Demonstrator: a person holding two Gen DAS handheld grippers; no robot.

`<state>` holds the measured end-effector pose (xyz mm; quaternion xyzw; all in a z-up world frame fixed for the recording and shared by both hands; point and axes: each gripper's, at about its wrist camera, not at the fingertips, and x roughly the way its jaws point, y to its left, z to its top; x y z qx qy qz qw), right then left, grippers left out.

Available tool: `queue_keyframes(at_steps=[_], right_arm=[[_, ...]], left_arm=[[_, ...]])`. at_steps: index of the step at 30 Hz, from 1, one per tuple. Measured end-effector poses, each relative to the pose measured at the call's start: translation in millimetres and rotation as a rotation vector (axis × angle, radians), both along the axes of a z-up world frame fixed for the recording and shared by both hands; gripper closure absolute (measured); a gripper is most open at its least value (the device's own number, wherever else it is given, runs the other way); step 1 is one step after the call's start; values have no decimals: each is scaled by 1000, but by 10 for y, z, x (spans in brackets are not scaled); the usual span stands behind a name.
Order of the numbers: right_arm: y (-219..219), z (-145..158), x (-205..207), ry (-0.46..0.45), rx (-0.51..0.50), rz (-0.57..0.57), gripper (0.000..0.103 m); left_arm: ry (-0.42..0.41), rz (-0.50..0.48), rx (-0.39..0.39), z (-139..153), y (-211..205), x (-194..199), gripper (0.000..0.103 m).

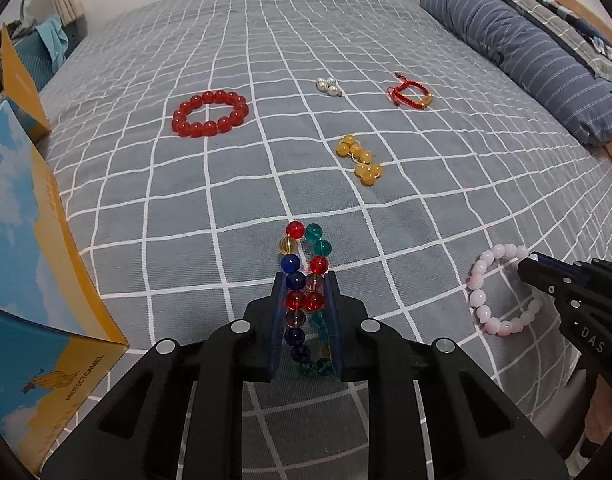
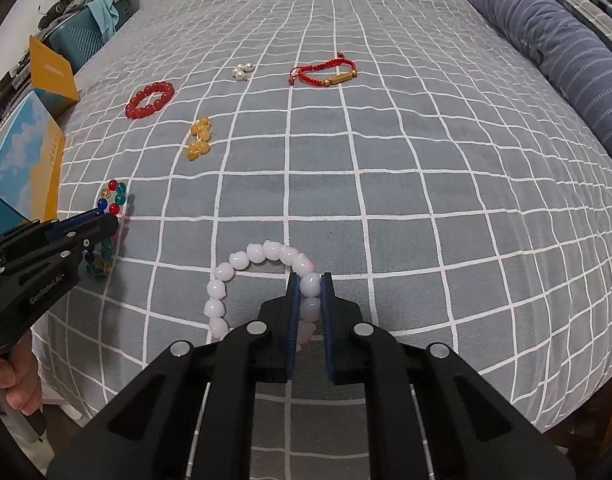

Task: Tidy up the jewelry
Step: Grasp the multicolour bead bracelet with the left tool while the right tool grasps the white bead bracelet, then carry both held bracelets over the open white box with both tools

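Observation:
My left gripper (image 1: pixel 306 280) is shut on a multicoloured glass-bead bracelet (image 1: pixel 306 248), squeezed into a narrow loop on the bed; the bracelet also shows in the right wrist view (image 2: pixel 113 196). My right gripper (image 2: pixel 310 278) is shut on a pale pink bead bracelet (image 2: pixel 242 264), gripping one side of it; the pink bracelet also shows in the left wrist view (image 1: pixel 480 292). Further back lie a red bead bracelet (image 1: pixel 210 114), a pearl cluster (image 1: pixel 329 87), a red cord bracelet (image 1: pixel 410 94) and an amber bead bracelet (image 1: pixel 360 159).
All lies on a grey bedspread with a white grid (image 1: pixel 266 40). A blue-and-yellow box (image 1: pixel 30 248) stands open at the left edge. A striped blue pillow (image 1: pixel 526 52) lies along the right. Clutter stands beyond the bed's far left corner (image 2: pixel 74 20).

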<state>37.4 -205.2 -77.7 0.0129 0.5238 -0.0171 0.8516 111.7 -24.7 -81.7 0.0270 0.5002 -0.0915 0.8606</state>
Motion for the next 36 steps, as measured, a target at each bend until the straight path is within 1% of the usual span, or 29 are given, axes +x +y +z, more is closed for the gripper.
queue_keyframes(at_steps=[2,3,9,19,36], right_arm=[[1,8,4,1,2,-2,93],[6,13,5,0,3,-2,93],[20,80,5,-12,9,-2,93],[36,199,-3,-28,22,4,93],[74,430,42,-55,57,29,93]], left_arm=[[-5,4,-3,22,2,-9,86],[-11,4,-1,36,0,-16,94],[-14,8,2,83,18,-26,94],[8,16,-3,168,34,-33,94],[-8,41,-12,508,108,-44,94]])
